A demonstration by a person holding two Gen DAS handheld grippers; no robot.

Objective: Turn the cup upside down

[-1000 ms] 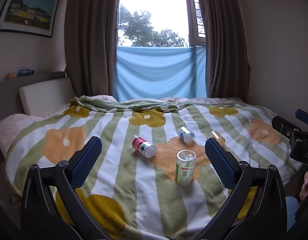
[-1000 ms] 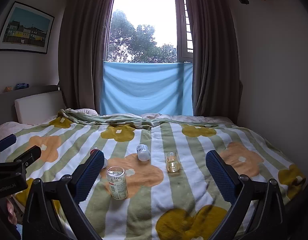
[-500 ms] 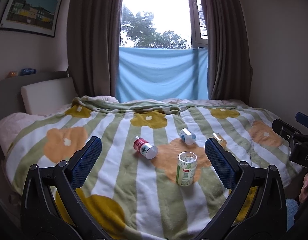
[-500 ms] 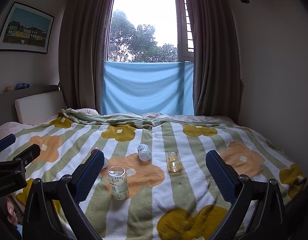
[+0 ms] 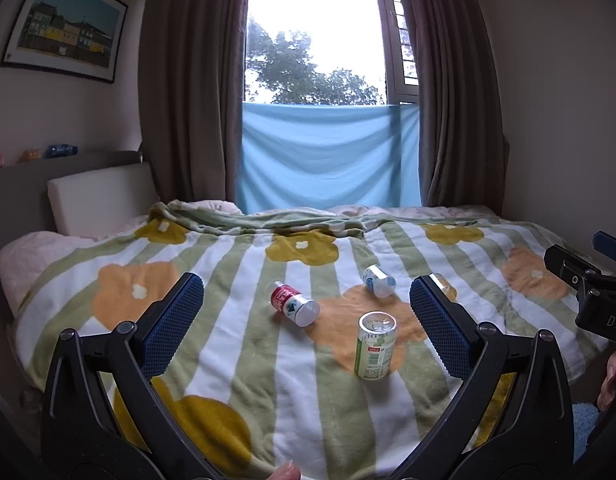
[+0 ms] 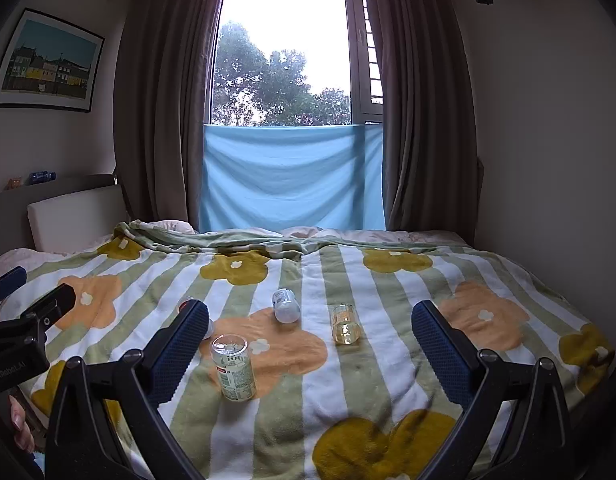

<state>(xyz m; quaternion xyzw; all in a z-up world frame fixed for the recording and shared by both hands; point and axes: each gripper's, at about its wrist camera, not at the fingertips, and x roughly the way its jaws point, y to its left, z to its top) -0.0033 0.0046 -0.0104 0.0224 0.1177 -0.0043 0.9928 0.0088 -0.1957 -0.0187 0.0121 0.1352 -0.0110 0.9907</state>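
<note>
Left wrist view shows the left gripper [image 5: 306, 320] with blue-padded fingers spread wide, holding nothing, above a green-striped flowered blanket [image 5: 228, 360]. From left: a red-labelled can [image 5: 294, 304] on its side, an upright green-and-white labelled cup [image 5: 375, 345], a blue-white bottle [image 5: 379, 281] lying down. Right wrist view: the right gripper [image 6: 309, 344], jaws equally apart and empty, with a clear yellowish glass [image 6: 345, 324] lying between them.

Left gripper [image 5: 306, 318] and right gripper [image 6: 309, 346] hover with fingers spread wide (nothing held).
</note>
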